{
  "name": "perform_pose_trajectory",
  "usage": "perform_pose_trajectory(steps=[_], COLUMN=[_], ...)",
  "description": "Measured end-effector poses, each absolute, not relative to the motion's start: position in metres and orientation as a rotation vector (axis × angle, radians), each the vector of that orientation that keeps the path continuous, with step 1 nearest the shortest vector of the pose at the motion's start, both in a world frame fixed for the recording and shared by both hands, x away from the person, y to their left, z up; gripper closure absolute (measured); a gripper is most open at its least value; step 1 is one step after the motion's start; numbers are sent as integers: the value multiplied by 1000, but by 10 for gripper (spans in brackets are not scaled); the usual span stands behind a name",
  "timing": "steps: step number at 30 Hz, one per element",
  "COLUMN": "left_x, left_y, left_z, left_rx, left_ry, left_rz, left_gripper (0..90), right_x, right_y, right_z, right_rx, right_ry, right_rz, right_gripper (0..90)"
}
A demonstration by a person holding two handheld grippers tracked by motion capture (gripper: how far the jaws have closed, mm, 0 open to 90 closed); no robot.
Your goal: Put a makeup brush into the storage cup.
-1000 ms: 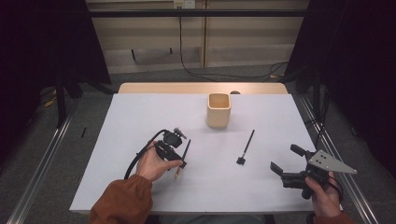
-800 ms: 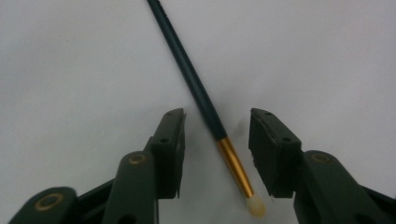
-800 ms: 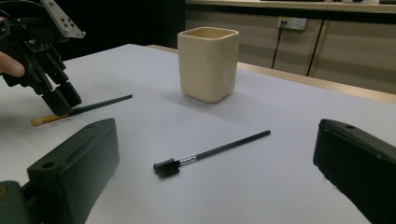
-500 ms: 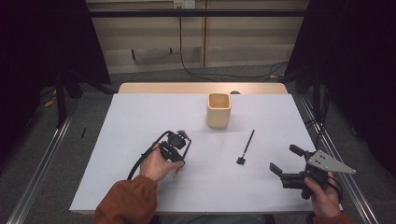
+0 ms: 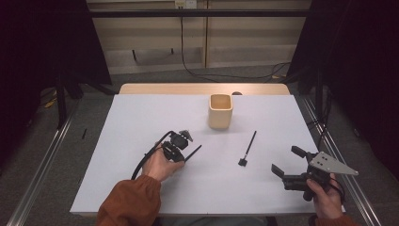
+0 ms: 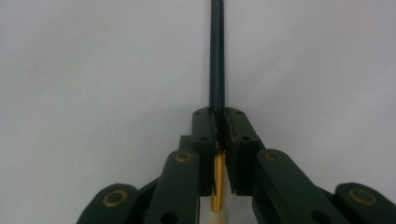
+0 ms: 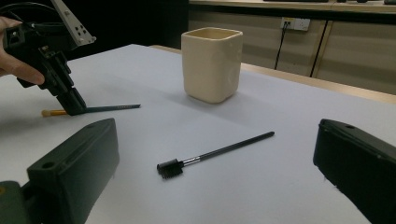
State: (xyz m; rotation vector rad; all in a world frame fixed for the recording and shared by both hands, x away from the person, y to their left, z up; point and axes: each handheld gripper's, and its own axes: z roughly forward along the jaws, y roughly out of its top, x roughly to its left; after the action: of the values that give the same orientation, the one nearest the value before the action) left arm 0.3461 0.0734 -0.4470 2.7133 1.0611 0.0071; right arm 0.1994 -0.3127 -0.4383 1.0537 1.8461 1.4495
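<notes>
White desk is carrying everything; taking the cream cup as the landmark. Left hand-held gripper is sitting near the cup, on the person's side and to its left, jaws clamped together on the thin dark-handled brush. In the left gripper view the grip is landing low on the handle, just above the gold ferrule, with the long handle sticking out ahead and lying flat on the desk. Right hand-held gripper is hovering well apart from the cup, toward the person and to its right, jaws spread wide, holding nothing. Spoolie brush is lying between it and the cup, untouched.

Doing it well, likely: keeping the clamp firm, lifting straight up before swinging toward the cup, tipping the long handle so one end drops inside the rim without knocking the cup over.
</notes>
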Motion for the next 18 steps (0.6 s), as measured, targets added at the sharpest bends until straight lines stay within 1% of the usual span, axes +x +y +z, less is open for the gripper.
perform_pose_trajectory(steps=[5,18], left_x=[349,351], left_y=[75,88], left_z=[-447,-442], left_rx=[2711,2624], left_ry=[1048,1017], left_rz=[-20,-102], left_gripper=[837,836], right_x=[199,200], right_y=[-313,-313], right_z=[-438,-439], right_rx=[1056,1056], right_ry=[1843,1847], right_rz=[1454,1451], right_gripper=[0,0])
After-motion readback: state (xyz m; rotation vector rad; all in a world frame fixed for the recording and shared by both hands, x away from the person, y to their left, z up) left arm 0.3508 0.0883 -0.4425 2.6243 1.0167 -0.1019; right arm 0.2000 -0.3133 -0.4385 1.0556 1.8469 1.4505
